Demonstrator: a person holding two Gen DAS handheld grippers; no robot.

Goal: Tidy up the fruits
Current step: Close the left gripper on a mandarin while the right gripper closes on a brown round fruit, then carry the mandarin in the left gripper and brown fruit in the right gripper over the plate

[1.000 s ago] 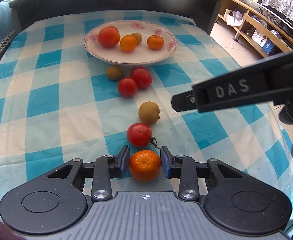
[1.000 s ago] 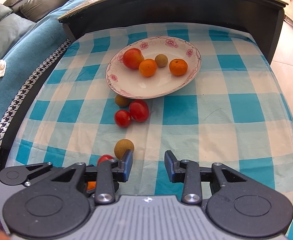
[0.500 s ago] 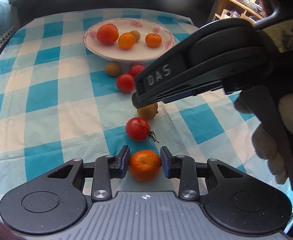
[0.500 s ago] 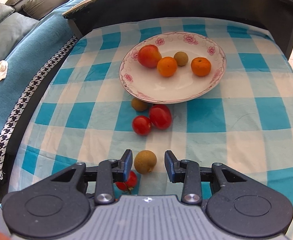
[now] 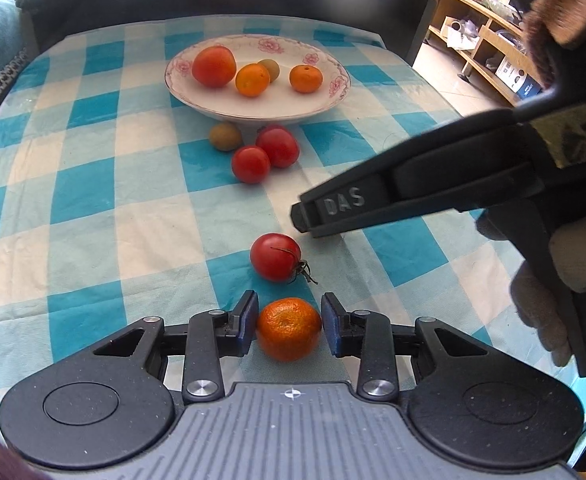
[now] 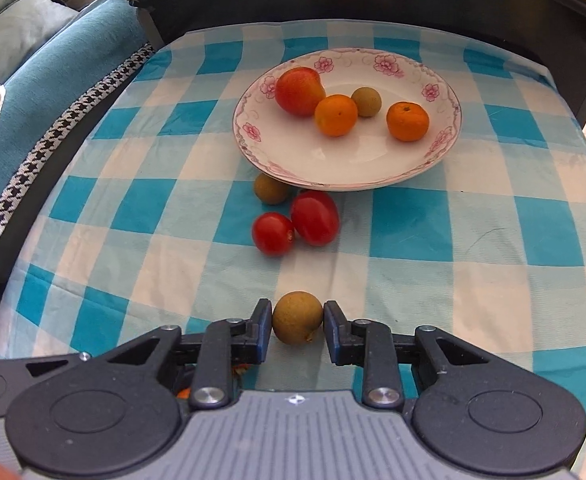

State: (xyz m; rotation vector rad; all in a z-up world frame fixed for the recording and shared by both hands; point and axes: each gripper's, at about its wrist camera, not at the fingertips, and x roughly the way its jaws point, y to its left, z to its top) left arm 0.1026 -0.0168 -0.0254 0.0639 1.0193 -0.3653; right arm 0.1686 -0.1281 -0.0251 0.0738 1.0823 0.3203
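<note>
The left hand-held gripper [image 5: 289, 322] has its blue pads pressed on either side of a mandarin [image 5: 289, 328] low over the checked cloth of the desk [image 5: 93, 200], and the right hand-held gripper [image 6: 297, 320] has just been closing its jaws on a small brown longan [image 6: 297, 317], the pads now touching both its flanks. I would say both are at the moment of lifting, with the flowered plate [image 6: 433, 160] at the far end as the likely goal. To do it well, each fruit should come straight up before travelling, since round fruit held only at its sides can roll out if the wrist tips; the longan is small and hard-skinned, so a light, steady squeeze ought to serve, while the mandarin is softer and should not be crushed. Just beyond the mandarin lies a stemmed tomato [image 5: 276, 257], close enough to be knocked if the left hand swings forward low. Nearer the plate, two more tomatoes [image 6: 295, 226] touch each other, and another longan [image 6: 271, 188] sits tucked against the plate's underside; these lie right on the path and call for a high approach. The plate already holds a large tomato [image 6: 299, 91], two mandarins and a longan, with bare space toward its near rim. In the left view the right gripper's arm and a gloved hand [image 5: 541, 312] cross close by, so the two hands should not set off together.
</note>
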